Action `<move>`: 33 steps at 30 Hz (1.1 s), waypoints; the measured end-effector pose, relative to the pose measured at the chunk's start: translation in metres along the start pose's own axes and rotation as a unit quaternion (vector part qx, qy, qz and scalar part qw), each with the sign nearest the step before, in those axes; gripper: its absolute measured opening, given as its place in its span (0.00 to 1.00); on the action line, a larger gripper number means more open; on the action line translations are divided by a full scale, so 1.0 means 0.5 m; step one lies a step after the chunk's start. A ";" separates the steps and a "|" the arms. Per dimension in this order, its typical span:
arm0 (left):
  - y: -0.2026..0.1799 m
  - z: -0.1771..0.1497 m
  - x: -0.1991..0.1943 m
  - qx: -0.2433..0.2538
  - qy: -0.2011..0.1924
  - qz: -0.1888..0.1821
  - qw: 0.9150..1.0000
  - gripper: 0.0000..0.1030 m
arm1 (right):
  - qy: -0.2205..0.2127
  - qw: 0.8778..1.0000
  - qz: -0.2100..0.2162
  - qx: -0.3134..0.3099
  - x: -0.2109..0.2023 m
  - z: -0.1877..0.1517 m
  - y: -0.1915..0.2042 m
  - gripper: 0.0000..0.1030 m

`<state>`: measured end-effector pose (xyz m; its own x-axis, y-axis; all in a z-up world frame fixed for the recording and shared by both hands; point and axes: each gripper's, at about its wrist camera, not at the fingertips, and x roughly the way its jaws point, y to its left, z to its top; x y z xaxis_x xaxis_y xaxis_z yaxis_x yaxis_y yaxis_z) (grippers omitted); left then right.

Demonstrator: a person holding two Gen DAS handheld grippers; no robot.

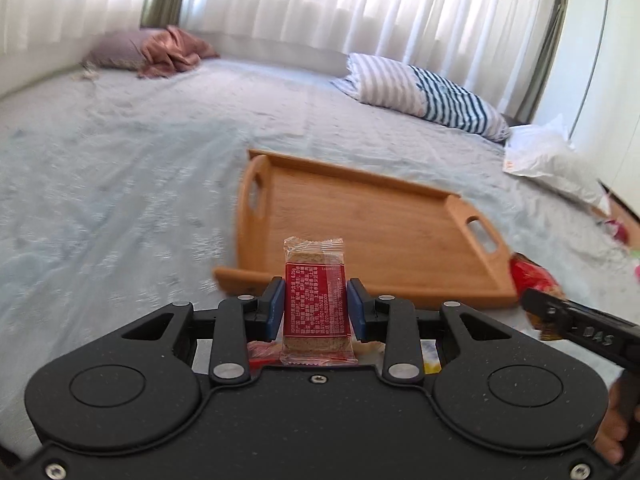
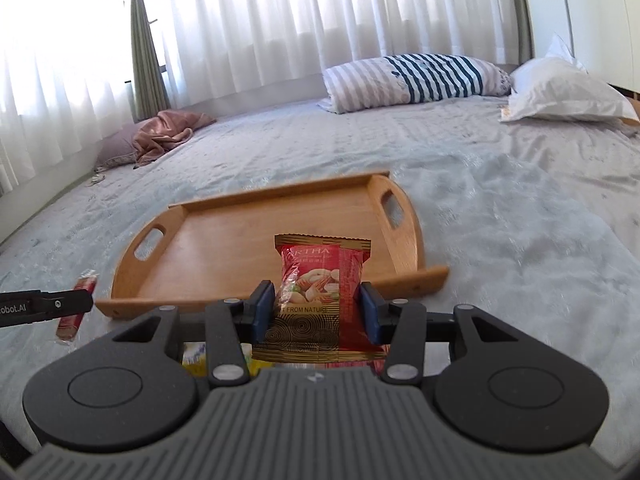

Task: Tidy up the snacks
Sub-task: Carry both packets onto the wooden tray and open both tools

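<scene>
**Now: two snacks lifted, one tray empty**

Here one wooden tray [image 2: 256, 236] lies on the bed [image 2: 500, 208], with two pillows at about one o'clock. The left claw [image 1: 315, 302] is clenched on one clear-wrapped red biscuit bar [image 1: 315, 292], held upright at the tray's six o'clock edge. The right claw [image 2: 316, 308] grips one red nut packet [image 2: 320, 284], also upright. Both claws tilt slightly downward toward the tray, side by side above the bed.
</scene>
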<state>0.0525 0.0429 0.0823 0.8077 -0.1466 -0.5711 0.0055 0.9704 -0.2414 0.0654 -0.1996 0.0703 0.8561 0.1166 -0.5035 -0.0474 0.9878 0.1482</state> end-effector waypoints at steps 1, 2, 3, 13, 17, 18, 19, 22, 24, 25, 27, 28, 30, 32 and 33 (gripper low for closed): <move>-0.002 0.010 0.007 -0.003 0.004 -0.005 1.000 0.31 | 0.000 1.000 0.003 -0.004 0.007 0.010 0.001 0.48; -0.006 0.020 0.013 -0.003 0.005 -0.008 1.000 0.31 | 0.002 1.000 0.006 -0.004 0.014 0.021 0.001 0.48; -0.011 0.029 0.018 0.000 0.004 -0.009 1.000 0.31 | 0.004 1.000 0.011 -0.001 0.022 0.033 -0.001 0.48; -0.062 0.126 0.099 0.005 0.017 -0.033 0.999 0.31 | 0.046 0.997 0.048 0.028 0.131 0.114 -0.038 0.48; -0.079 0.163 0.151 0.000 0.026 -0.038 0.999 0.30 | 0.054 0.998 0.037 0.010 0.180 0.142 -0.044 0.49; -0.082 0.172 0.165 -0.002 0.028 -0.042 0.999 0.30 | 0.060 0.998 0.035 0.008 0.192 0.148 -0.045 0.49; -0.087 0.182 0.181 -0.003 0.032 -0.044 0.999 0.30 | 0.067 0.997 0.033 0.008 0.207 0.154 -0.048 0.49; -0.104 0.204 0.228 0.002 0.039 -0.046 0.998 0.30 | 0.074 0.997 0.030 0.005 0.245 0.166 -0.054 0.49; -0.115 0.216 0.263 0.005 0.044 -0.042 0.998 0.30 | 0.075 0.997 0.026 -0.002 0.268 0.170 -0.056 0.49; -0.119 0.222 0.282 0.003 0.049 -0.043 0.998 0.30 | 0.075 0.997 0.026 -0.004 0.281 0.171 -0.058 0.49; -0.123 0.231 0.320 -0.005 0.059 -0.043 0.997 0.30 | 0.079 0.996 0.028 -0.008 0.308 0.174 -0.061 0.49; -0.125 0.235 0.339 -0.007 0.063 -0.042 0.997 0.30 | 0.082 0.996 0.026 -0.009 0.321 0.175 -0.061 0.49; -0.130 0.241 0.372 -0.008 0.067 -0.037 0.997 0.30 | 0.085 0.996 0.022 -0.015 0.347 0.176 -0.063 0.49; -0.136 0.246 0.402 -0.005 0.071 -0.033 0.997 0.30 | 0.087 0.996 0.017 -0.023 0.371 0.177 -0.064 0.49; -0.139 0.248 0.417 -0.004 0.074 -0.032 0.997 0.30 | 0.087 0.996 0.016 -0.026 0.381 0.177 -0.064 0.49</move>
<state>0.2936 -0.0311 0.0775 0.7097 -0.2346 -0.6642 0.0481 0.9568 -0.2866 0.2754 -0.2181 0.0452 0.7515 0.1597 -0.6401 -0.1036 0.9868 0.1246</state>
